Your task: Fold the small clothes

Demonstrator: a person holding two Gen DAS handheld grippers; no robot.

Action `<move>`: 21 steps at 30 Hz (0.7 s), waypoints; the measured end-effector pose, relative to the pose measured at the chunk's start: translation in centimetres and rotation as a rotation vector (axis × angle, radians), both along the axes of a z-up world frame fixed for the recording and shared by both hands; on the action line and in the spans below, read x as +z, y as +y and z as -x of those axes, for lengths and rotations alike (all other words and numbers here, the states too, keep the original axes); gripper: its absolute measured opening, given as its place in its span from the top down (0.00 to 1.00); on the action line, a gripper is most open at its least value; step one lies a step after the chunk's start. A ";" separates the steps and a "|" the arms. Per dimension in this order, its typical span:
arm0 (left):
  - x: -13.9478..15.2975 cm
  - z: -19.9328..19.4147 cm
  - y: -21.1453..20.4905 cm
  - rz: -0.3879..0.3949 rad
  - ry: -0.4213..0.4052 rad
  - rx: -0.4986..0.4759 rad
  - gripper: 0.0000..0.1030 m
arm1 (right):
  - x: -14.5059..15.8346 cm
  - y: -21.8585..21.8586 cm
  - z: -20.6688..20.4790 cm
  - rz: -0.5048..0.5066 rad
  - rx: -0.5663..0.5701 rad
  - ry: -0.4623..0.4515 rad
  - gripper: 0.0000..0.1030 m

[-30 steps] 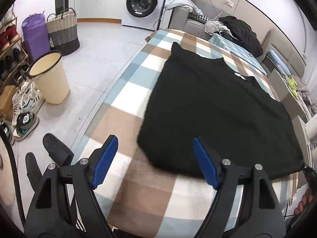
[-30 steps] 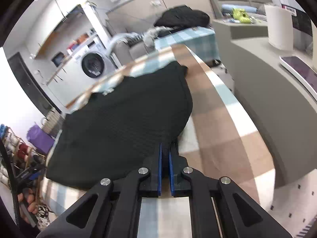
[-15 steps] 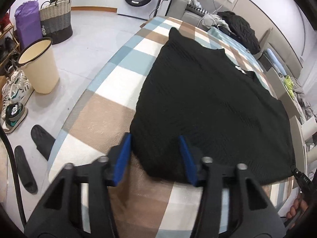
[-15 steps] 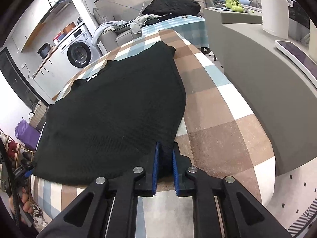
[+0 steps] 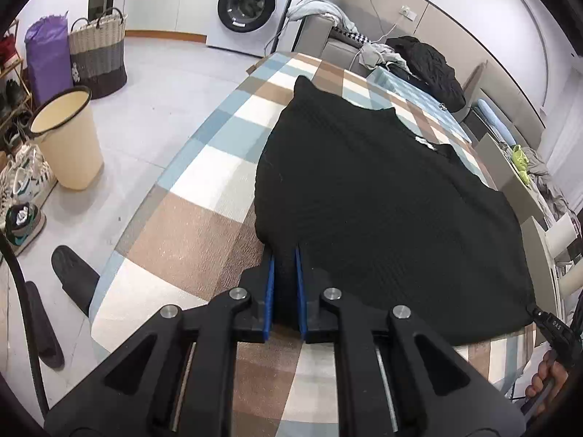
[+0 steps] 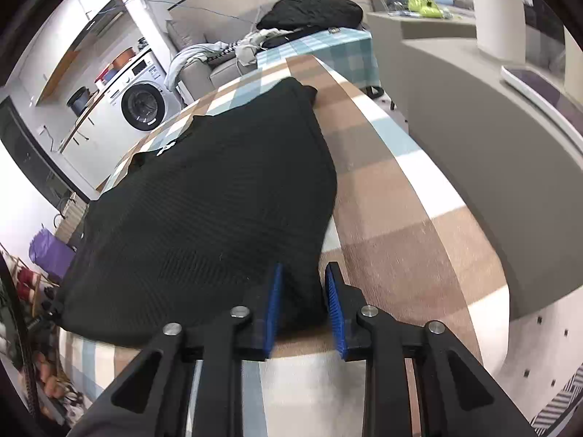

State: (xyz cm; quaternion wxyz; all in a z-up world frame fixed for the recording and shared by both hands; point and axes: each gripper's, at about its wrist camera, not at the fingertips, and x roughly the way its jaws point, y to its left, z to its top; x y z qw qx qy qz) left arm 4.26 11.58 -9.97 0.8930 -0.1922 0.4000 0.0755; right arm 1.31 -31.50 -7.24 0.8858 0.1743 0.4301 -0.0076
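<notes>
Pinched shut by the left gripper (image 5: 284,255): the near left corner of a black, ribbed knitted garment (image 5: 382,200), with a narrow fold of the dark cloth filling the slit between the 2 blue pads. Just been closing, those jaws, now tight on the fabric. Ahead of this claw and off to its right, spread flat and wide, the rest of the garment, with a small white label far ahead near the neckline. Under the claw and the garment alike, a table draped in a brown, white and blue checked cloth (image 5: 189,233). Bare checks directly to the left of the pads and below them. Farther left of the claw, down on the pale floor, a round cream plastic bin (image 5: 69,138); far ahead, a white front-loading washing machine (image 5: 251,7).

Set apart astride the near right corner of the same garment (image 6: 204,200): the 2 blue pads of the right gripper (image 6: 304,273), wider than the other pair. Just been opening a little. Between them a loose bunch of black cloth, up against the left pad and close beside the right one. Ahead and to the left of this claw, the broad body of the garment; immediately to the right, bare checked cloth (image 6: 400,218); beyond that edge, a grey counter (image 6: 473,127).
</notes>
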 end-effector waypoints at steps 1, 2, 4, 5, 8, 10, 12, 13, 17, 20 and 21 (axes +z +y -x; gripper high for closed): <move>0.2 0.0 -0.1 -0.005 -0.006 -0.003 0.93 | 0.2 0.1 0.0 0.000 0.008 -0.011 0.95; 0.5 0.2 -0.2 -0.009 -0.011 -0.007 0.93 | 0.8 0.3 0.2 -0.011 0.018 -0.044 0.95; 0.7 0.4 -0.3 -0.022 -0.012 -0.014 0.93 | 2.4 0.3 0.9 -0.012 0.032 -0.096 0.96; 0.5 0.5 -0.3 -0.025 -0.005 -0.013 0.93 | 2.4 0.2 0.8 -0.012 0.028 -0.079 0.96; -0.3 0.6 0.0 0.004 0.018 -0.006 0.92 | 0.2 -0.3 -0.2 0.015 0.026 0.057 0.95; -0.2 0.7 0.1 0.007 0.023 -0.010 0.92 | 0.3 -0.3 -0.4 0.019 0.034 0.057 0.92; 0.0 0.7 0.2 0.009 0.033 -0.007 0.86 | 1.4 -0.5 -0.9 0.016 0.041 0.025 0.79; 0.2 0.6 0.3 0.008 0.035 -0.007 0.84 | 2.0 -0.8 -1.4 0.023 0.041 0.010 0.73; 0.8 0.2 0.8 0.019 0.023 -0.007 0.60 | 3.9 -2.5 -4.9 0.021 0.021 -0.055 0.60; 1.4 -0.5 0.8 0.014 0.018 -0.012 0.46 | 4.5 -3.4 -8.5 0.026 0.010 -0.065 0.59; 1.6 -0.8 0.8 0.014 0.017 -0.017 0.44 | 4.8 -3.4 -9.6 0.026 0.005 -0.069 0.57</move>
